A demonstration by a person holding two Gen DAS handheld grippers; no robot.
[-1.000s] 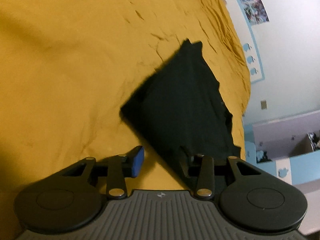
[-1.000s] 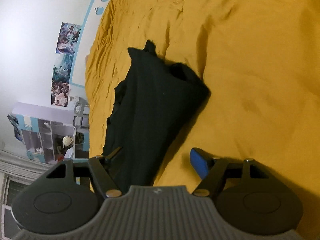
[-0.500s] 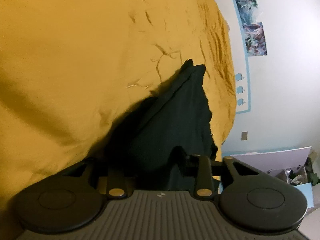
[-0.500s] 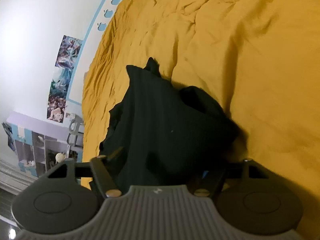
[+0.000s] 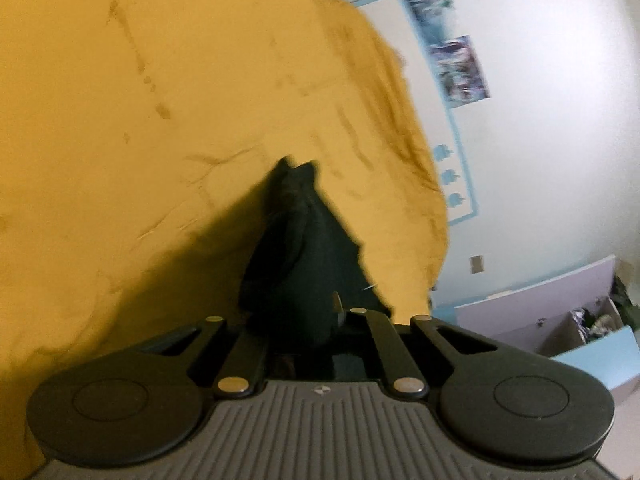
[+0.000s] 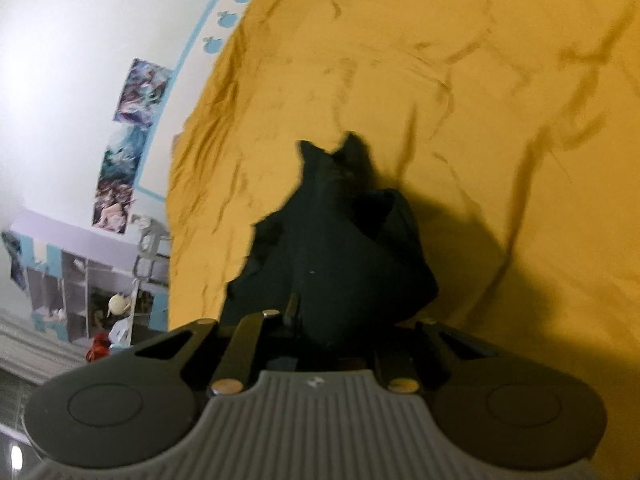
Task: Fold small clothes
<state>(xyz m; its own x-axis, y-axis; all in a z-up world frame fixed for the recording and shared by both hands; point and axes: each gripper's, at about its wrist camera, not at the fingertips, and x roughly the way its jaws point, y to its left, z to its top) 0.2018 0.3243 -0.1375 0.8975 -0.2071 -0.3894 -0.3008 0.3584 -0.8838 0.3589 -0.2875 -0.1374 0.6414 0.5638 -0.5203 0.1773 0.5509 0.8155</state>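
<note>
While both grippers had just been closing, each set of jaws was clamped on the near edge of the black garment [image 5: 304,264] (fabric bunched between the fingers). Left gripper [image 5: 298,332] and right gripper [image 6: 332,332] held it raised over the wrinkled mustard bedsheet [image 5: 140,120], its far tip trailing toward the bed.

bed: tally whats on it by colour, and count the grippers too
black garment: 1
mustard-yellow bedspread: 1
grippers, left gripper and right gripper, each shut on the garment, jaws having just been closing: 2
total: 4
</note>
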